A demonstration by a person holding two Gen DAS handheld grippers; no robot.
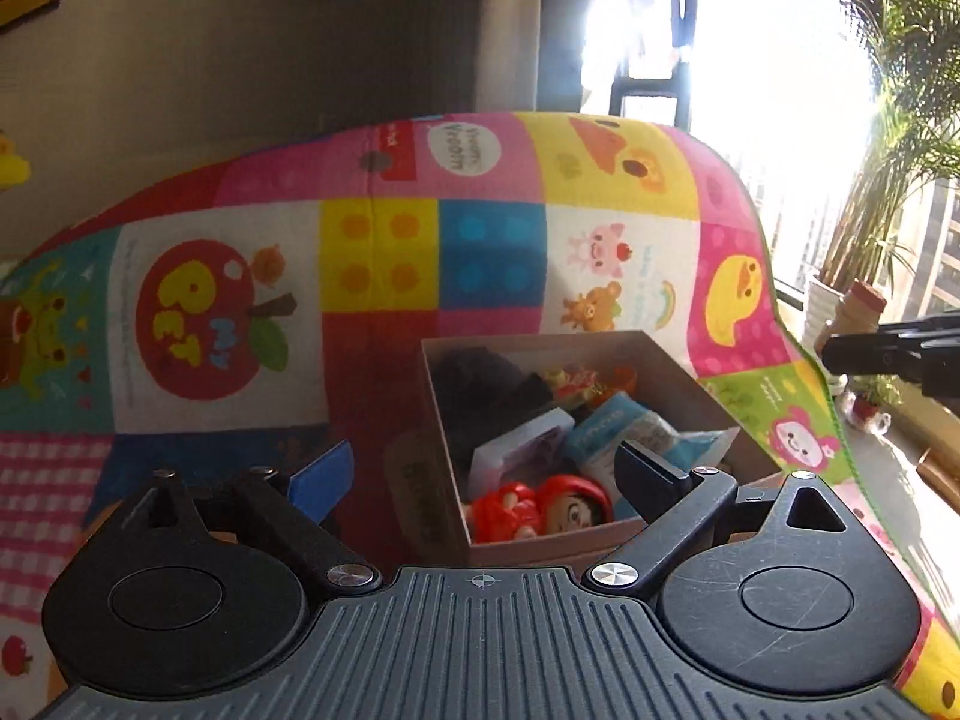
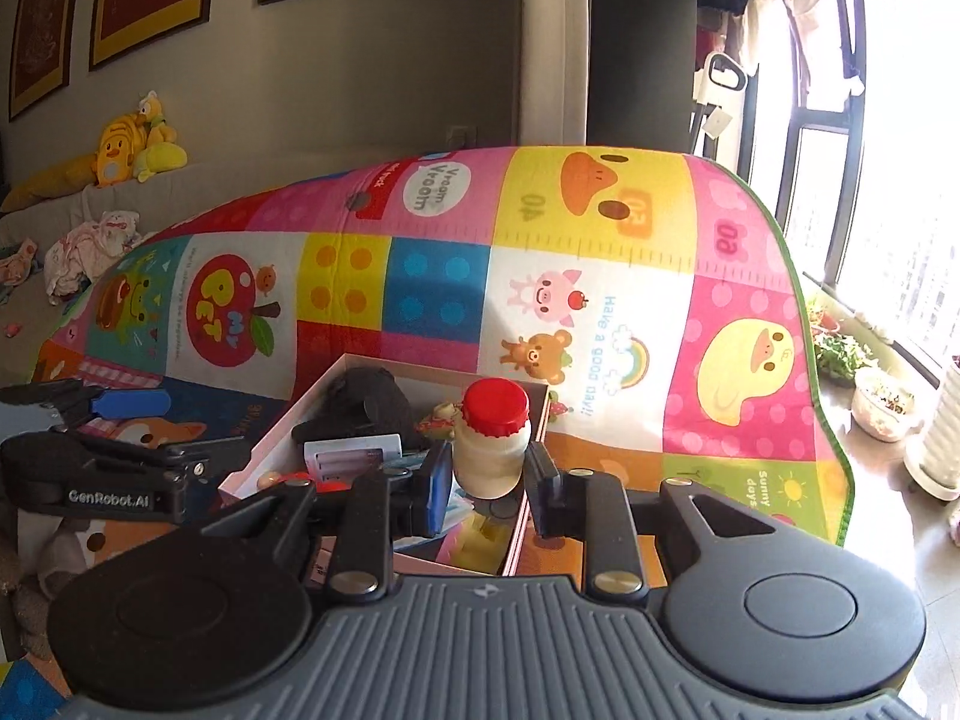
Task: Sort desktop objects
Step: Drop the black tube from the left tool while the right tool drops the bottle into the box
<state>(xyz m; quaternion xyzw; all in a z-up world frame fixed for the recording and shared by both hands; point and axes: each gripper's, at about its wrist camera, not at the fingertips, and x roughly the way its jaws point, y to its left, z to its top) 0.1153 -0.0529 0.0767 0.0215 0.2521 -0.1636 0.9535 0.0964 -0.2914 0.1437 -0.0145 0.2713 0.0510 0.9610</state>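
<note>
A small bottle (image 2: 492,441) with a red cap is seen at centre of the right wrist view, upright between the jaws of the right gripper (image 2: 489,480), above the open cardboard box (image 2: 288,420); the jaws are spread slightly wider than the bottle, and contact cannot be told. In the left wrist view the left gripper (image 1: 480,474) is held with jaws spread wide over the box's near edge. A red-haired doll (image 1: 540,510) lies in the box's lower corner. A colourful play mat (image 1: 240,312) covers the bench.

Left hand-held gripper (image 1: 480,468) agape; right hand-held gripper (image 2: 489,477) half-spread.
</note>
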